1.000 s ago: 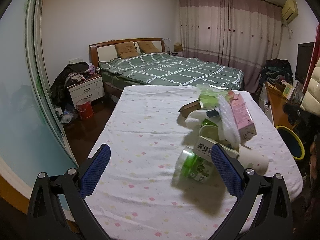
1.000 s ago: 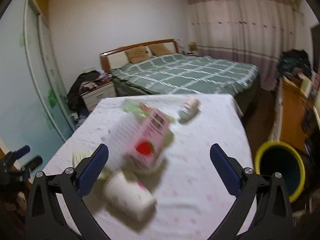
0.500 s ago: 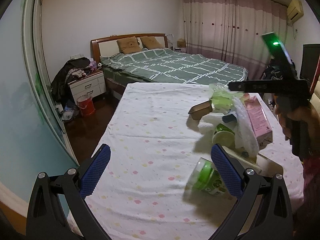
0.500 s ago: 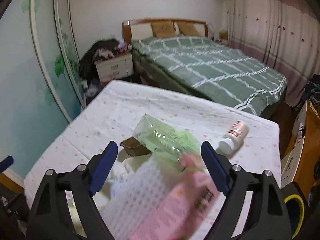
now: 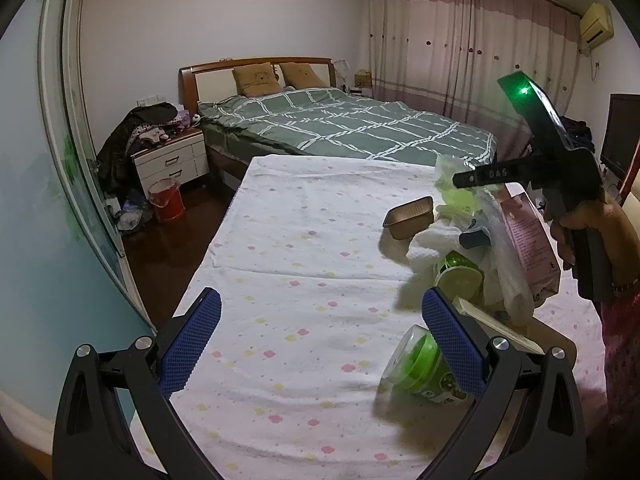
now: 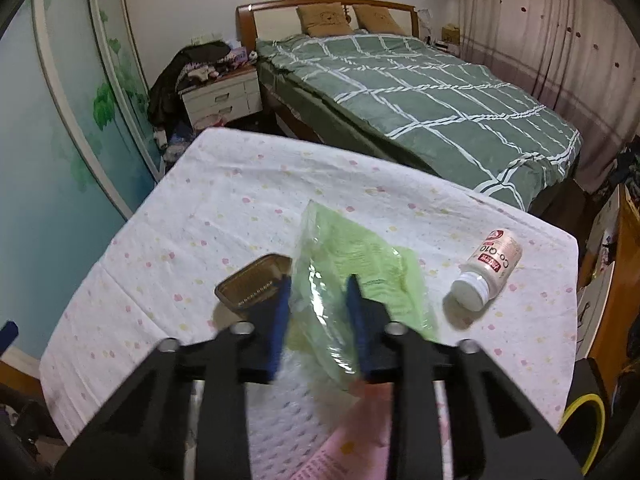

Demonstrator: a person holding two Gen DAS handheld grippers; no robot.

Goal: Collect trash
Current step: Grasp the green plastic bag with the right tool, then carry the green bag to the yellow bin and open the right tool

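Right gripper (image 6: pixel 316 308), centre of the right wrist view: jaws closing, crinkled green plastic bag (image 6: pixel 352 280) between the blue pads. Pads look to be at the bag's sides, but can't tell if they press it yet. Left gripper (image 5: pixel 320 344), bottom of the left wrist view: jaws spread wide, nothing between them, hovering over the table (image 5: pixel 304 240) with its dotted white cloth.

Trash count on the table, both views together:
- 1 green plastic bag, centre of the right wrist view, top of the pile.
- 1 brown foil tray (image 6: pixel 252 280), touching the bag's left edge, just beside the left pad.
- 1 white pill bottle (image 6: pixel 490 270), lying on its side, right of the bag, apart from the pile.
- 1 pink carton (image 5: pixel 528 240), leaning, right side of the left wrist view.
- 1 white mesh foam sheet (image 6: pixel 280 412), bottom centre of the right wrist view, under the bag.
- 2 green cups: one lying on its side (image 5: pixel 420 364) partly behind the left gripper's right finger, one (image 5: pixel 458 276) in the pile above it.
- 1 crumpled white tissue (image 5: pixel 428 244), between tray and upper cup.

Yellow-rimmed bin (image 6: pixel 580 424) at the lower right edge of the right wrist view, beside the table. A person's hand (image 5: pixel 580 228) holds the right gripper's handle at the right edge of the left wrist view.
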